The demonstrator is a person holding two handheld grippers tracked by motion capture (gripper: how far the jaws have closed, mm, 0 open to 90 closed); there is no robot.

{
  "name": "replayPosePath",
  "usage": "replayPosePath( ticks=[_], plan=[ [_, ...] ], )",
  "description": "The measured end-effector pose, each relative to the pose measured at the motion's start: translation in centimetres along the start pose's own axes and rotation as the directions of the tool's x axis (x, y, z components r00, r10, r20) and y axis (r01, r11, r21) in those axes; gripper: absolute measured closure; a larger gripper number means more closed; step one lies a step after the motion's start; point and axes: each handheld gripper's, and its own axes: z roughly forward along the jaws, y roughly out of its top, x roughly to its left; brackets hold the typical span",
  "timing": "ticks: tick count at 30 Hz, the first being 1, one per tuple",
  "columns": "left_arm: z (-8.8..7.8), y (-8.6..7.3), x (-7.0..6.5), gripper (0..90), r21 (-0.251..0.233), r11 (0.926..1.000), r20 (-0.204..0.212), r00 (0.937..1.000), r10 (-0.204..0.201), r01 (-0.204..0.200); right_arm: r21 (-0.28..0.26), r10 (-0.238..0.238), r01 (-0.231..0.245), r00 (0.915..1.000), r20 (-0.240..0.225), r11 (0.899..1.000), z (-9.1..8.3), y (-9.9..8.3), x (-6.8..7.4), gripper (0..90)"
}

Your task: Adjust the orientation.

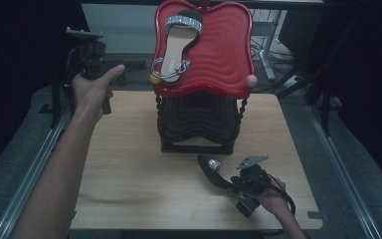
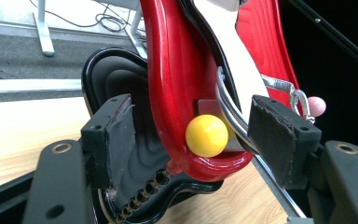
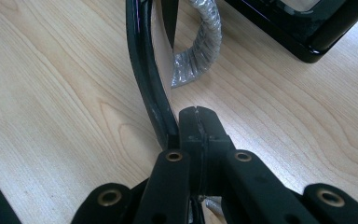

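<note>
Right gripper [image 3: 199, 116] sits nearest me, low on the wooden table [image 1: 129, 169], its jaws pressed together on the heel end of a black sandal [image 1: 210, 170] that lies on the table in front of the rack. I can't tell whether they pinch a strap or only meet beside the sole. My left gripper [image 2: 193, 135] is raised at the far left, jaws spread wide and empty, aimed at the corner of the red tray [image 1: 224, 45] by its yellow ball [image 2: 207, 135].

I count two sandals: one in my right jaws, the other [image 1: 179, 45] lying on the red tray, silver straps up. Two trays: red on top, black tray [image 1: 199, 119] beneath. Two balls: yellow, and pink ball [image 1: 250, 80].

My guess is half done: one sandal racked, one left.
</note>
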Motion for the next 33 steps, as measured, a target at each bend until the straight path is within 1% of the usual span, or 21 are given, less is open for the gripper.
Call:
replayPosePath(
  ticks=[5, 6, 7, 9, 10, 11, 13, 14, 15, 16, 19, 22, 26, 27, 28, 29, 30, 31, 32, 33],
  plan=[
    [-0.2, 0.0, 0.0, 31.9, 0.002, 1.0, 0.003, 1.0, -0.001, 0.001, -0.003, -0.015, 0.015, 0.9999, -0.001, 1.0, -0.2, 0.1, 0.7, 89.6],
    [-0.2, 0.0, 0.0, 31.9, 0.002, 1.0, 0.001, 1.0, 0.002, -0.002, -0.005, -0.016, 0.016, 0.9999, -0.004, 1.0, -0.3, 0.2, 0.9, 89.5],
    [-0.3, 0.0, 0.0, 31.9, 0.003, 1.0, 0.001, 1.0, 0.004, -0.004, -0.006, -0.03, 0.03, 0.9995, -0.011, 1.0, -0.4, 0.3, 1.5, 89.5],
    [-0.5, -0.1, 0.0, 31.9, 0.0, 1.0, 0.001, 1.0, 0.005, -0.005, -0.005, -0.038, 0.037, 0.9992, -0.013, 0.999, -0.4, 0.3, 1.7, 89.5],
    [-0.6, -0.1, 0.0, 31.9, -0.001, 1.0, 0.0, 1.0, 0.005, -0.005, -0.006, -0.049, 0.049, 0.9986, -0.019, 0.999, -0.4, 0.4, 2.1, 89.5],
    [-0.6, -0.1, 0.0, 31.9, -0.002, 1.0, 0.0, 1.0, 0.004, -0.004, -0.006, -0.066, 0.066, 0.9972, -0.035, 0.998, -0.2, 0.5, 2.9, 89.5],
    [-0.8, -0.3, 0.1, 32.0, -0.004, 1.0, -0.001, 1.0, 0.003, -0.003, 0.016, -0.094, 0.095, 0.9946, -0.043, 0.995, 0.4, 0.4, 3.9, 89.5],
    [-0.8, -0.3, 0.1, 31.9, -0.004, 1.0, -0.001, 1.0, 0.003, -0.003, 0.016, -0.094, 0.095, 0.9946, -0.043, 0.995, 0.4, 0.4, 3.9, 89.5],
    [-0.9, -0.3, 0.2, 32.0, -0.004, 1.0, 0.0, 1.0, 0.002, -0.002, 0.046, -0.124, 0.126, 0.9908, -0.055, 0.991, 1.5, 0.0, 5.1, 89.5],
    [-0.9, -0.4, 0.2, 31.9, -0.005, 1.0, 0.0, 1.0, 0.002, -0.002, 0.04, -0.129, 0.131, 0.9897, -0.062, 0.991, 1.9, -0.2, 5.5, 89.5],
    [-1.0, -0.6, 0.5, 32.0, -0.002, 1.0, -0.001, 1.0, -0.003, 0.003, 0.044, -0.134, 0.137, 0.989, -0.063, 0.99, 2.1, -0.1, 5.9, 89.5],
    [-1.0, -0.7, 0.7, 32.0, -0.002, 1.0, -0.001, 1.0, -0.008, 0.008, 0.04, -0.129, 0.132, 0.9894, -0.066, 0.99, 2.0, -0.1, 5.8, 89.5],
    [-1.0, -0.8, 0.8, 32.1, -0.001, 0.9999, 0.001, 0.9999, -0.012, 0.012, 0.021, -0.12, 0.122, 0.9896, -0.079, 0.992, 1.4, -0.2, 5.8, 89.4],
    [-1.0, -0.8, 0.9, 32.1, 0.0, 0.9999, 0.0, 0.9999, -0.01, 0.01, -0.004, -0.127, 0.127, 0.9875, -0.093, 0.992, 0.6, 0.0, 6.2, 89.4],
    [-1.0, -0.8, 0.9, 32.1, 0.0, 0.9999, -0.001, 0.9999, -0.01, 0.01, -0.004, -0.127, 0.127, 0.9875, -0.093, 0.992, 0.6, 0.0, 6.2, 89.4],
    [-1.0, -0.8, 0.9, 32.1, 0.0, 0.9999, -0.001, 0.9999, -0.012, 0.012, -0.018, -0.141, 0.14, 0.9842, -0.107, 0.99, 0.2, 0.2, 6.8, 89.4],
    [-0.9, -0.8, 0.9, 32.1, -0.001, 0.9999, -0.001, 0.9999, -0.013, 0.013, -0.018, -0.141, 0.14, 0.9842, -0.107, 0.99, 0.2, 0.2, 6.8, 89.4],
    [-0.9, -0.9, 0.8, 32.2, 0.001, 0.9999, 0.001, 0.9999, -0.012, 0.012, -0.026, -0.158, 0.156, 0.9798, -0.123, 0.987, -0.1, 0.2, 7.5, 89.4],
    [-0.9, -0.9, 0.8, 32.2, 0.001, 0.9999, 0.001, 0.9999, -0.012, 0.012, -0.026, -0.158, 0.156, 0.9798, -0.123, 0.987, -0.1, 0.2, 7.5, 89.4],
    [-0.9, -0.9, 0.7, 32.2, 0.002, 0.9999, 0.002, 0.9999, -0.011, 0.011, -0.027, -0.167, 0.165, 0.9769, -0.134, 0.986, -0.1, 0.2, 7.8, 89.4]
  ],
)
